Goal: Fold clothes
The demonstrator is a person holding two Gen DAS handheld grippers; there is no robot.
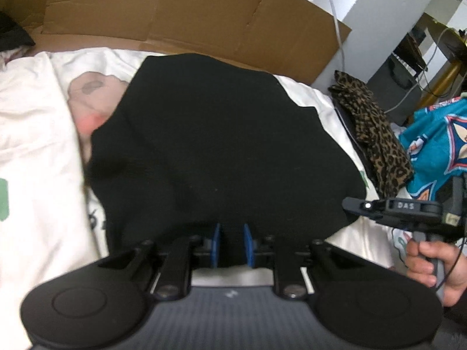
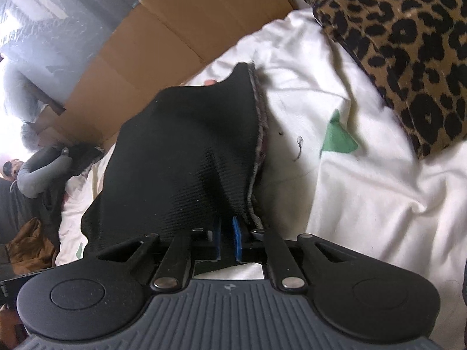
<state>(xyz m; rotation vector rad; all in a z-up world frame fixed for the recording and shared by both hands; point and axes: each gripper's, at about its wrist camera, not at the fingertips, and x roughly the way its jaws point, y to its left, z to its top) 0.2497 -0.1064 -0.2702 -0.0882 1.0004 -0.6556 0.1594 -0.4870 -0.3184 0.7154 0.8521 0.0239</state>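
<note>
Looking along my left gripper (image 1: pixel 232 243), I see its blue pads (image 1: pixel 216 245) set narrow and clamped on the near edge of the black garment (image 1: pixel 216 145). The garment fills the centre of the left wrist frame, a matte black knit spread in a rounded mass over the white bedding (image 1: pixel 35 134), with its far edge reaching toward the upper centre.

In the right wrist frame, my right gripper (image 2: pixel 227 240) also stands narrow, its blue pads (image 2: pixel 237 240) pinching a bunched corner of the same garment (image 2: pixel 186 157). Here the fabric shows a fine ribbed weave and a grey, fuzzy inner face along its right-hand hem, and it rises as a tented fold from the pads toward the upper centre.

The right gripper appears again at the lower right of the left wrist frame, carried by a hand (image 1: pixel 437 265), with its tip at the garment's right edge.

The bedding is white with green shapes (image 2: pixel 338 137) and a faded print. A leopard-print cloth (image 1: pixel 370 134) lies at the right of the bedding, with a teal patterned cloth (image 1: pixel 437 145) beyond it at the right edge. Flattened brown cardboard (image 1: pixel 175 14) stands along the top of the left wrist frame, beside a white wall (image 1: pixel 376 14).
</note>
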